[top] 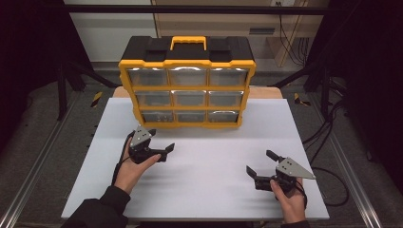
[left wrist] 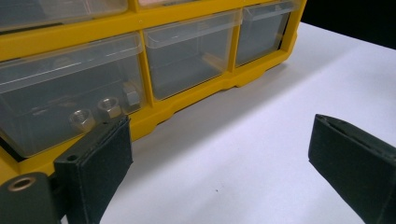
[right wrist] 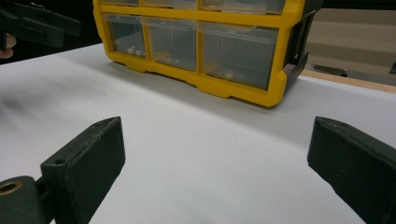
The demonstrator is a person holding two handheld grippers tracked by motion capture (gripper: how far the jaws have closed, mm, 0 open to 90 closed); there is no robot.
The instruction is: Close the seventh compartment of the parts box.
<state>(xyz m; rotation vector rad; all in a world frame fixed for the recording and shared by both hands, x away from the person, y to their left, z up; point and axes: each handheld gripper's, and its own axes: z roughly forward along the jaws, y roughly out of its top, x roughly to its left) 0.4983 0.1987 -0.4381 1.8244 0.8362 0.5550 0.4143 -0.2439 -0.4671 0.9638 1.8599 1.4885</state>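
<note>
A yellow and black drawer cabinet with clear plastic drawers stands at the back of the white board. My left gripper hovers just in front of its lower left corner, jaws wide open and empty. In the left gripper view the gripper faces the bottom row; the nearest drawer holds several metal nuts. My right gripper rests near the front right of the board, open, nothing between its jaws. The right gripper view looks past its gripper toward the cabinet, and the left gripper is at the top left.
The board lies on a wooden table whose edge peeks out behind the cabinet. Cables trail on the floor at the right. Metal rails flank the table. Bare white board stretches between the two grippers.
</note>
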